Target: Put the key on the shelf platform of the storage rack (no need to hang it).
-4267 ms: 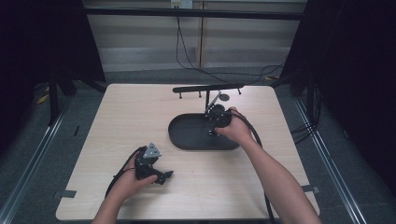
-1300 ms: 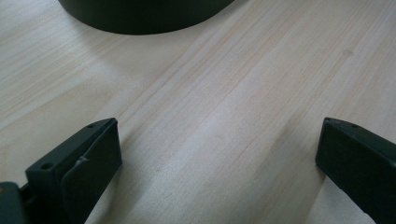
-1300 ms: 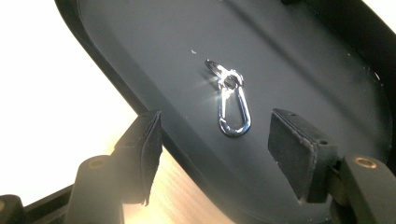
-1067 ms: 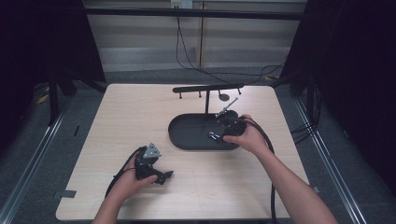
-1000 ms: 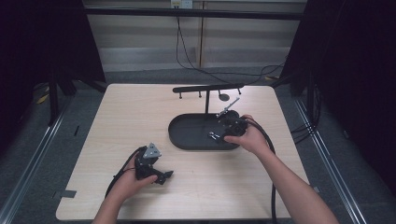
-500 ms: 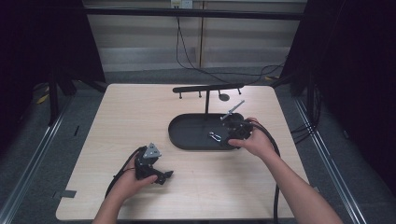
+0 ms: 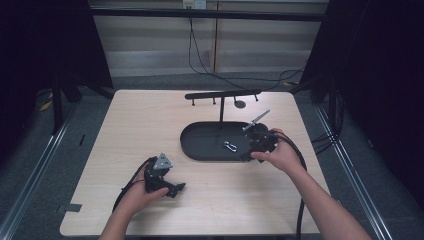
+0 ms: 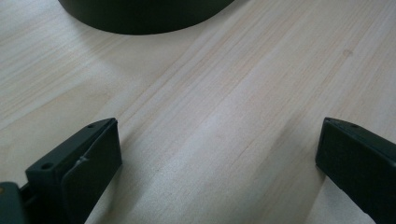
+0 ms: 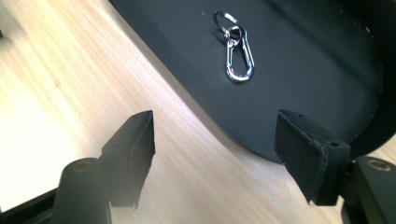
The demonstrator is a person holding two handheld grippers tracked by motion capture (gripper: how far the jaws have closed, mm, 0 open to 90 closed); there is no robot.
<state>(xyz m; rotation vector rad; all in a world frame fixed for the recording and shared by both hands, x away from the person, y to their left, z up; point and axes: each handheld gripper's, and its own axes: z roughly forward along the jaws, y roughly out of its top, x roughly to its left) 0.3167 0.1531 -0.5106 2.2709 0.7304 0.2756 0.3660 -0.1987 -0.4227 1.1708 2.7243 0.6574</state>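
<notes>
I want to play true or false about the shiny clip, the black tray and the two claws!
1. The shiny clip lies inside the black tray. True.
2. The right claw is squeezing the clip. False: it is open, with the clip lying apart from it.
3. The left claw is open over bare wooden table. True.
4. The clip hangs on the stand. False: it lies flat on the tray's floor.
</notes>
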